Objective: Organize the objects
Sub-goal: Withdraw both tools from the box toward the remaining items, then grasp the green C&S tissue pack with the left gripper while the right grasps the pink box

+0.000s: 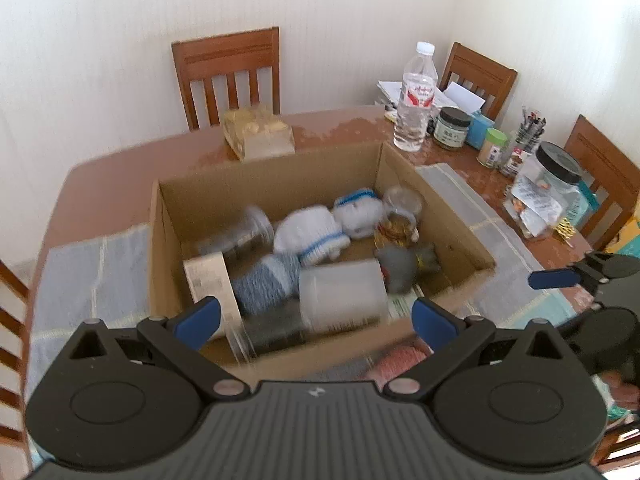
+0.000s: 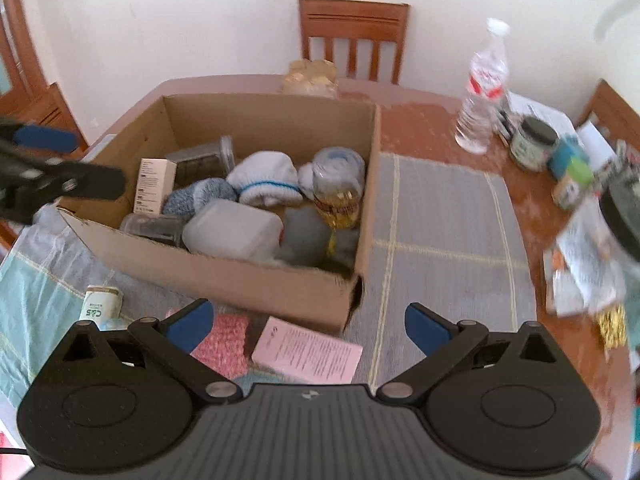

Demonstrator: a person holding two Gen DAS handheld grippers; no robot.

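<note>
An open cardboard box (image 1: 444, 204) (image 2: 280, 288) stands on the table. It holds several things: white-and-blue knitted pieces (image 1: 310, 232) (image 2: 264, 178), a frosted plastic container (image 1: 342, 294) (image 2: 234, 230), a glass jar (image 2: 340, 188), a small carton (image 1: 212, 280) (image 2: 154, 186) and a grey toy (image 1: 404, 266). My left gripper (image 1: 316, 316) is open and empty above the box's near wall. My right gripper (image 2: 308, 326) is open and empty in front of the box, above a pink leaflet (image 2: 308, 350) and a pink knitted piece (image 2: 224, 344).
A water bottle (image 1: 416, 96) (image 2: 482, 92), jars (image 1: 452, 126) and a pen holder (image 1: 526, 136) crowd the table's right side. A clear jar with a black lid (image 1: 548, 188) stands there too. A small white tube (image 2: 100, 304) lies left of the pink knitting. Wooden chairs (image 1: 228, 76) surround the table.
</note>
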